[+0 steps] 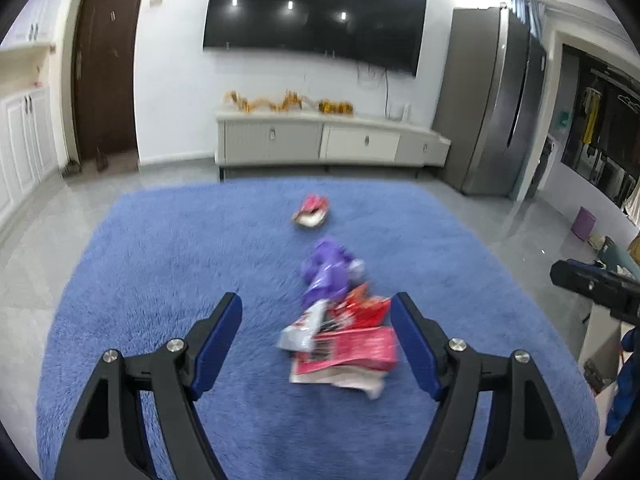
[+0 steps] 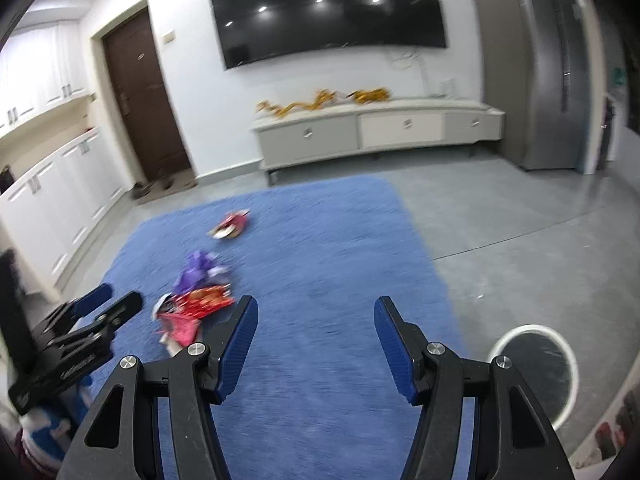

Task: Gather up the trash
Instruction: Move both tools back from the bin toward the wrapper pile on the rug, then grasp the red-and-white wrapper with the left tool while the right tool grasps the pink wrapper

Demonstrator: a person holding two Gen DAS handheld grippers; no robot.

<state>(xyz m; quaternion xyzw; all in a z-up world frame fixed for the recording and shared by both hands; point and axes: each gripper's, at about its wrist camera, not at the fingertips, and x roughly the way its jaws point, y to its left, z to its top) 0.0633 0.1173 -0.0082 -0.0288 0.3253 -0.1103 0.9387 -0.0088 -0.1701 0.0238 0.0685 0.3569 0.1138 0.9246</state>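
**Spotter:** What do your left tongs point(image 1: 316, 316) look like?

**Operator:** I have them spread wide over the blue rug point(image 1: 160, 264), angled down, with nothing pinched. In the left wrist view the red wrappers point(image 1: 344, 344) lie on the rug between the two blue pads but clear of both, nearer the pad at 3 o'clock. It is a blurred heap of red, white and silver packets, and I cannot separate them.

**Spotter:** Any more trash?

**Operator:** Just past that heap, toward 12 o'clock, a crumpled purple bag point(image 1: 328, 272) touches it. Farther out the same way, well apart, lies a small pink wrapper point(image 1: 312, 211) by itself.

**Spotter:** And the right side?

**Operator:** My right tongs point(image 2: 315, 320) stand about half open and empty, over bare rug. From that camera the trash sits off at 10 o'clock, and the left tongs show at 9 o'clock, just beside the red heap.

**Spotter:** Where is the bin?

**Operator:** At 4 o'clock in the right wrist view I see a round white-rimmed bin point(image 2: 570, 364) with a dark inside, standing on the grey floor point(image 2: 500, 216) off the rug's edge.

**Spotter:** What is behind?

**Operator:** At 12 o'clock, a dark television point(image 1: 316, 16) hangs on the white wall above a low cabinet point(image 1: 332, 140).
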